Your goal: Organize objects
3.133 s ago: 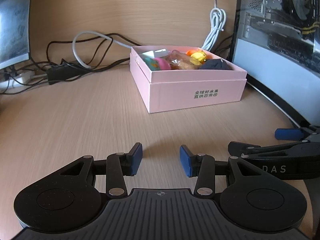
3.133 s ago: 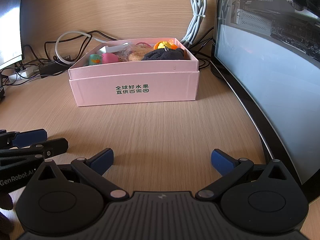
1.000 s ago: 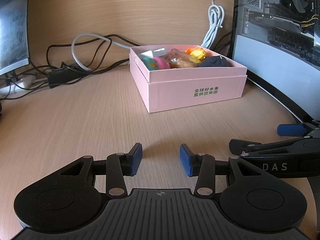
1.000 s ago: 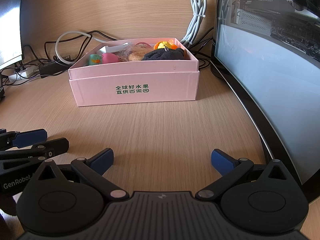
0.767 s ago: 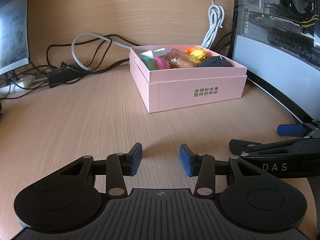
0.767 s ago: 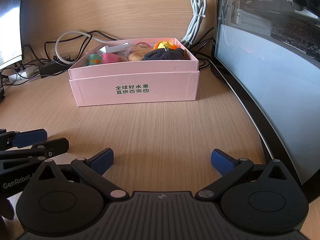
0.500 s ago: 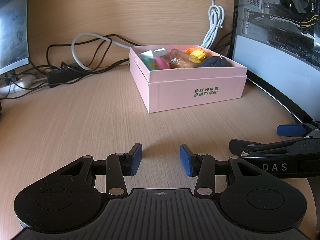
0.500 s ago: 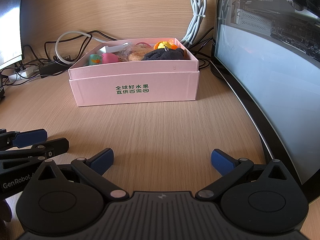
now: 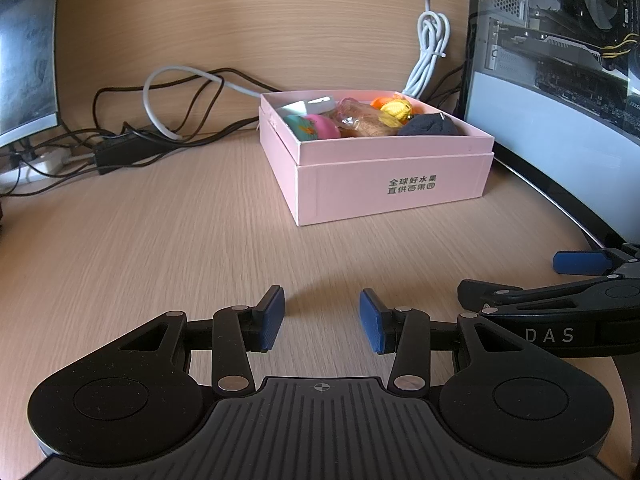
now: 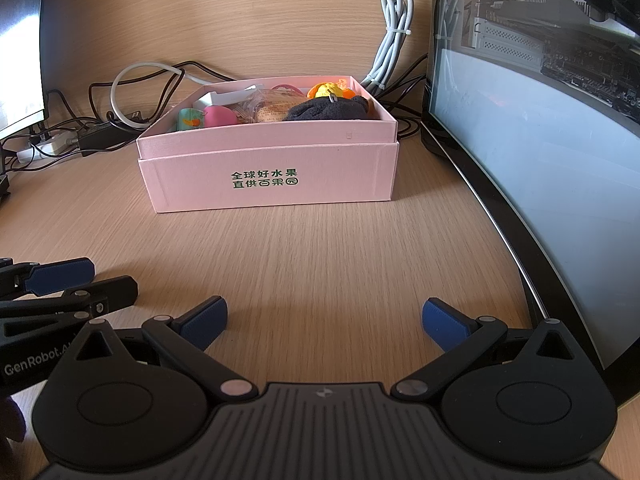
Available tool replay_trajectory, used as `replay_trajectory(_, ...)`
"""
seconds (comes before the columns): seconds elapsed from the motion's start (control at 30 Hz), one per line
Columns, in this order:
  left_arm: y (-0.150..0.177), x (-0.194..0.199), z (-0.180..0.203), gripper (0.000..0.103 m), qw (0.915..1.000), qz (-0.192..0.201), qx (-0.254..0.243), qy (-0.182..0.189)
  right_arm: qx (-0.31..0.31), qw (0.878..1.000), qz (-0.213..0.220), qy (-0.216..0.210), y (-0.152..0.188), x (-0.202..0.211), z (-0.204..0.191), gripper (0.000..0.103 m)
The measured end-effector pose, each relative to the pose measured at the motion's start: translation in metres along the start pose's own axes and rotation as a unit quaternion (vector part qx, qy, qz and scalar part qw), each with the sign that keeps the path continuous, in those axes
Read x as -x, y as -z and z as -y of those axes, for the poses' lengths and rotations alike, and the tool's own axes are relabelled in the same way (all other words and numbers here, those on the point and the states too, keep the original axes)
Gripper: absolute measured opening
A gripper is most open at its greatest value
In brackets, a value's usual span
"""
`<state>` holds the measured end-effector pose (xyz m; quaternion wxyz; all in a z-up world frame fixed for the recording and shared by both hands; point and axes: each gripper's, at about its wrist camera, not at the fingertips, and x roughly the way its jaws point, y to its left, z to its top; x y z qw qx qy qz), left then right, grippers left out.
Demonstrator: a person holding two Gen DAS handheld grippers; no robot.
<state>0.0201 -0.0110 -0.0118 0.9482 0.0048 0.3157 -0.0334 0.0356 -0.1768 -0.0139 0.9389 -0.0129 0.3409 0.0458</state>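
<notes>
The open pink cardboard box with dark printed characters on its front (image 9: 394, 184) (image 10: 268, 178) sits on the pale wood-grain bench (image 9: 160, 240) (image 10: 320, 256), toward the back, and it is packed: a black knitted bundle (image 9: 430, 125) (image 10: 330, 110) at the right corner, a yellow-and-orange toy (image 9: 396, 109) (image 10: 328, 90) behind it, a clear-wrapped brown snack (image 9: 362, 120) (image 10: 272, 110) in the middle, a pink rounded piece (image 9: 322, 128) (image 10: 218, 115) and a teal piece (image 9: 298, 124) (image 10: 190, 118) to the left, a white flat item (image 9: 308, 103) (image 10: 224, 98) at the rear.

Against the frames from a few seconds back, almost nothing differs; the box and its contents lie as before, and both tongs hold the same pose and spread, the left view sitting only a shade differently.

Behind the box, black and white cables (image 9: 172, 120) (image 10: 132, 100) sprawl along the wooden back wall, and a tied white cord bundle (image 9: 430, 52) (image 10: 394, 36) hangs down at its rear right. A curved dark monitor (image 9: 560, 128) (image 10: 540, 160) stands close along the box's right side. Bare bench lies between tongs and box.

The left tongs (image 9: 322, 320) (image 10: 60, 276) hover low over the bench, blue pads narrowly apart, empty; the box is ahead and to their right. The right tongs (image 10: 324, 322) (image 9: 580, 262) are spread wide, empty, with the box straight ahead, well apart.
</notes>
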Motion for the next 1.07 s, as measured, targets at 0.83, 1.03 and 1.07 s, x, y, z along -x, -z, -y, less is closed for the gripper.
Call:
replay_trajectory(0.83, -0.0006, 0.001, 0.0006, 0.046, 1.0, -0.001, -0.005, -0.005, 0.0, 1.0, 0.0, 0.0, 0.0002, -0.0005, 0.0, 0.103)
replay_trajectory(1.03, -0.0007, 0.001, 0.0011, 0.046, 1.0, -0.001, -0.005, -0.005, 0.0, 1.0, 0.0, 0.0, 0.0003, -0.0006, -0.0002, 0.103)
replay_trajectory(1.07, -0.0008, 0.0009, 0.0012, 0.047, 1.0, -0.001, -0.005, -0.005, 0.0, 1.0, 0.0, 0.0, 0.0003, -0.0006, -0.0001, 0.103)
